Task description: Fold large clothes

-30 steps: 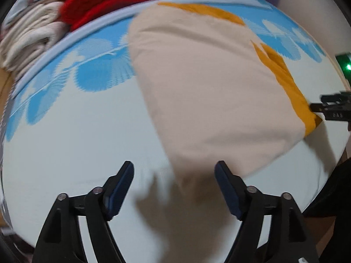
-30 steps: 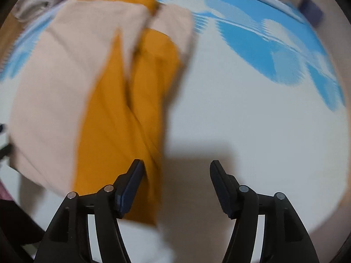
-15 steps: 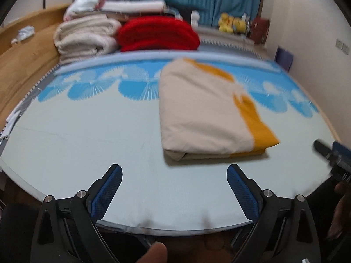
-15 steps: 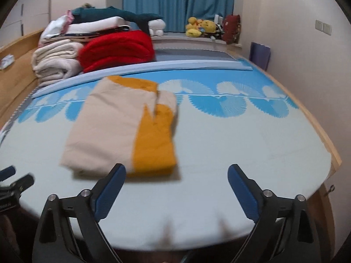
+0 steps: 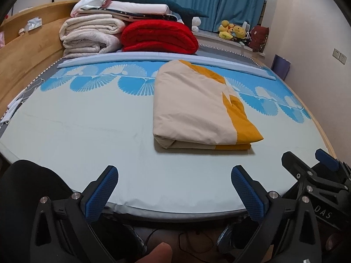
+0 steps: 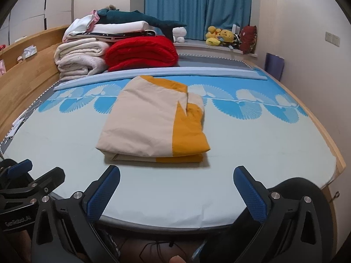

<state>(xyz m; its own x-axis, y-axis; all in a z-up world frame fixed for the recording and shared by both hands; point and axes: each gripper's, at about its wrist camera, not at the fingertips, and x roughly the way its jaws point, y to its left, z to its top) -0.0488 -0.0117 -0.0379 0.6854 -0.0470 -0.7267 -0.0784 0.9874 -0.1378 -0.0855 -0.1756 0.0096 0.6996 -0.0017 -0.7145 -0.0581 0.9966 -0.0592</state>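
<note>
A beige and mustard-yellow cloth [image 5: 197,107] lies folded into a thick rectangle on the bed; it also shows in the right wrist view [image 6: 153,120]. My left gripper [image 5: 174,175] is open and empty, held back near the bed's front edge, apart from the cloth. My right gripper [image 6: 175,175] is open and empty too, just in front of the cloth's near edge. The right gripper shows at the right of the left wrist view [image 5: 311,171], and the left gripper at the left of the right wrist view [image 6: 24,175].
The bed [image 5: 76,131] has a pale sheet with a blue fan pattern. Folded blankets, cream [image 5: 90,35] and red [image 5: 158,36], are stacked at the far side. A wooden headboard [image 5: 26,50] runs along the left. Plush toys [image 6: 219,36] sit by the blue curtain.
Both grippers have pulled back from close over the cloth to the bed's front edge and levelled out. Their jaws have opened wider. The cloth now lies still, folded.
</note>
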